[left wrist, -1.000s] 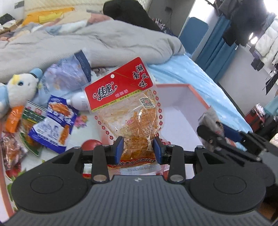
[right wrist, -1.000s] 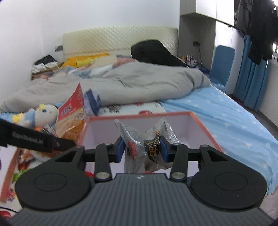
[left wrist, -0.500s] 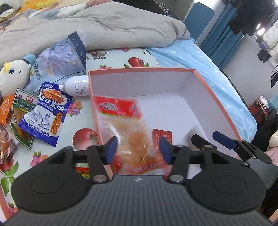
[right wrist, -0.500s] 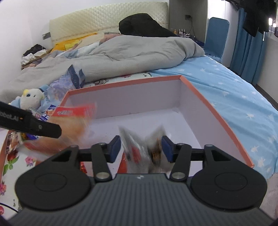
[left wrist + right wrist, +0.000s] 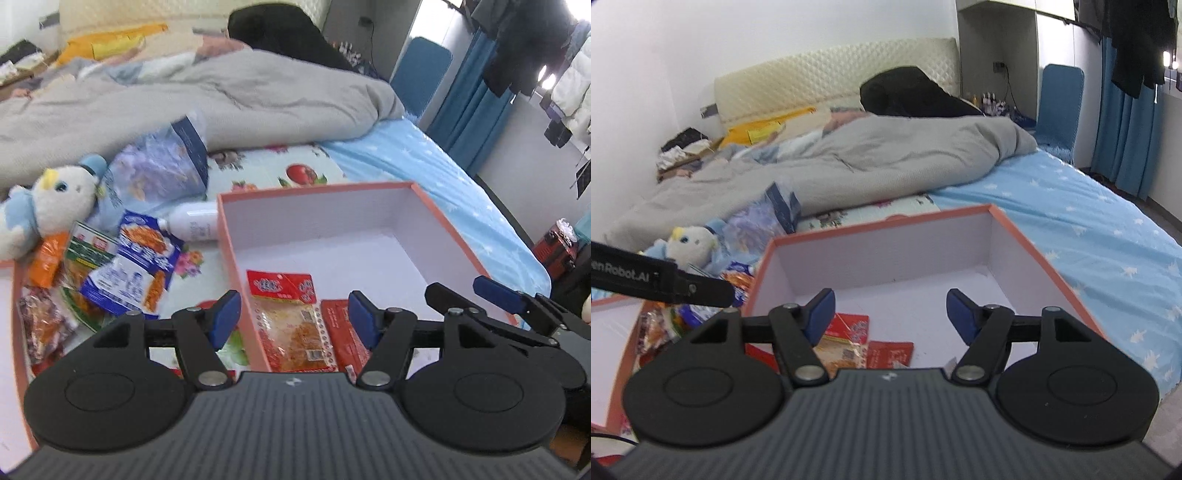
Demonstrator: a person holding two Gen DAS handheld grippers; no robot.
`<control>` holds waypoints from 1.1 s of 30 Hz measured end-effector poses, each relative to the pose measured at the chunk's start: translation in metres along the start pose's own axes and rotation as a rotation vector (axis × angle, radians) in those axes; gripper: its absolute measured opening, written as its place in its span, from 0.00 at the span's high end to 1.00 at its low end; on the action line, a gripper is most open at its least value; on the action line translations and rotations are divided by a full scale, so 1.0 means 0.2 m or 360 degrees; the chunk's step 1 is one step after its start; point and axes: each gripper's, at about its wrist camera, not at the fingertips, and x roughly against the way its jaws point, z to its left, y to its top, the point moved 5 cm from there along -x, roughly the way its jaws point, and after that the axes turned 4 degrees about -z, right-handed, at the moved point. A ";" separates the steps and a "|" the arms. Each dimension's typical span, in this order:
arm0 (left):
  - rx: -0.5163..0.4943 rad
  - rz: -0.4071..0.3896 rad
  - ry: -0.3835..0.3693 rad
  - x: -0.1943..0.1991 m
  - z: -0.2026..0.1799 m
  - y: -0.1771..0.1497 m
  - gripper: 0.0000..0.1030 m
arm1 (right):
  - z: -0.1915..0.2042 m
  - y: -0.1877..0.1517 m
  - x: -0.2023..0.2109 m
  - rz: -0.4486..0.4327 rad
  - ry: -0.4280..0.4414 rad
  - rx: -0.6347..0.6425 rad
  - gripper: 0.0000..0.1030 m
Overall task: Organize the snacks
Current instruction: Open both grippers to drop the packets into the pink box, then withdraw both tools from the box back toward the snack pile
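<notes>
Fingers (image 5: pixel 226 314) parted, holding nothing, red snack packet (image 5: pixel 291 325) lying below between them, inside box (image 5: pixel 236 266)

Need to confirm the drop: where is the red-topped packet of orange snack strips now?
In the left wrist view the red-topped packet lies flat inside the orange-rimmed box, against its left wall, beside a red packet.
</notes>
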 end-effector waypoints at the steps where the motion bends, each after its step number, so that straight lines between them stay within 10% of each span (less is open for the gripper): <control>1: -0.0010 -0.0027 0.0012 0.03 0.01 0.00 0.33 | 0.01 0.01 0.02 -0.0014 0.0014 0.0003 0.33; 33: 0.0146 -0.0241 0.0332 0.55 0.57 -0.19 0.33 | 0.62 -0.04 0.24 -0.0047 0.0420 0.0183 0.33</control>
